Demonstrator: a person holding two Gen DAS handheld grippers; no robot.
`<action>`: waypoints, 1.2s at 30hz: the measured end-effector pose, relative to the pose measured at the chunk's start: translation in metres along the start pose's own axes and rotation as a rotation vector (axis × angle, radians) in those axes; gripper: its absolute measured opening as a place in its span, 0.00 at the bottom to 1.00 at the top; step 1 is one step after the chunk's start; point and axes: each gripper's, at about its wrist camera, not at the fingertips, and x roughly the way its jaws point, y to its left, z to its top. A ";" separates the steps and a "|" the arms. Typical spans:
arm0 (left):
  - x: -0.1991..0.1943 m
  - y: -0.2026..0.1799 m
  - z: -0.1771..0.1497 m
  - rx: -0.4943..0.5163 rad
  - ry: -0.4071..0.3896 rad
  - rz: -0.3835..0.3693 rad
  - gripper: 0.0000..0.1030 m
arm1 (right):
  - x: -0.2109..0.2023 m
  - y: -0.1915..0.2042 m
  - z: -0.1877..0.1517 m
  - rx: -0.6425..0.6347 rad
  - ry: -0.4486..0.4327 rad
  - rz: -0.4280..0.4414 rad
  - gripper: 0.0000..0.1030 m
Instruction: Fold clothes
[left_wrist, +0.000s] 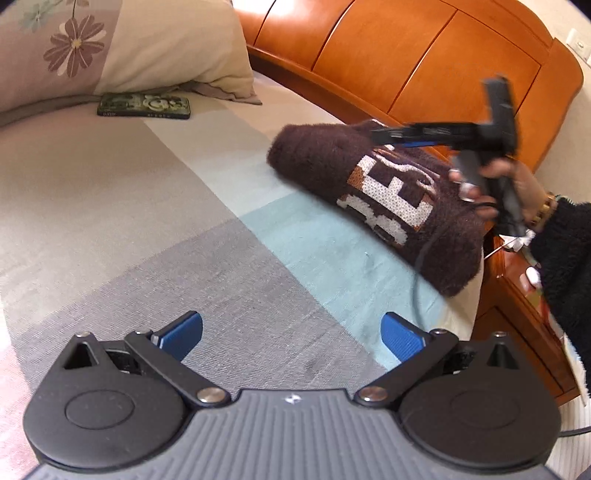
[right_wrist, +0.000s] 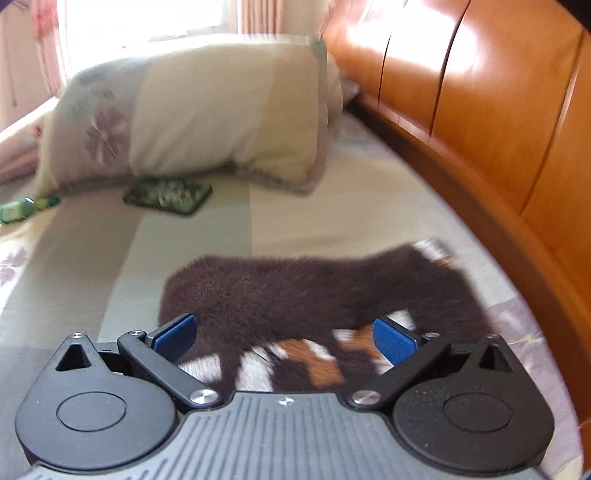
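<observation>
Left wrist view: left tongs (left_wrist: 291, 334) spread wide, grasping nothing, hovering over bed (left_wrist: 147, 229). Brown sweater (left_wrist: 369, 195) lies as compact folded bundle ahead and to right, near headboard (left_wrist: 406, 55); long axis runs diagonally, far-left to near-right. Right tongs (left_wrist: 384, 134) above sweater's far edge, blurred; state unclear here. Phone (left_wrist: 144, 106) beside pillow (left_wrist: 129, 48).

Right wrist view: right tongs (right_wrist: 284, 334) released, empty, directly over sweater (right_wrist: 295, 291), so right hand nearer. No containers seen. Bundle fits finished fold or mid-fold alike.
</observation>
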 end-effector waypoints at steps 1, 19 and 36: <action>0.000 -0.002 -0.001 0.015 -0.001 0.006 0.99 | -0.009 -0.011 -0.006 0.007 -0.011 -0.010 1.00; -0.008 -0.062 -0.024 0.294 -0.106 0.166 0.99 | -0.088 -0.009 -0.119 0.102 -0.006 -0.030 1.00; -0.011 -0.065 -0.029 0.100 -0.102 0.112 0.99 | -0.126 -0.016 -0.127 0.159 -0.236 -0.031 1.00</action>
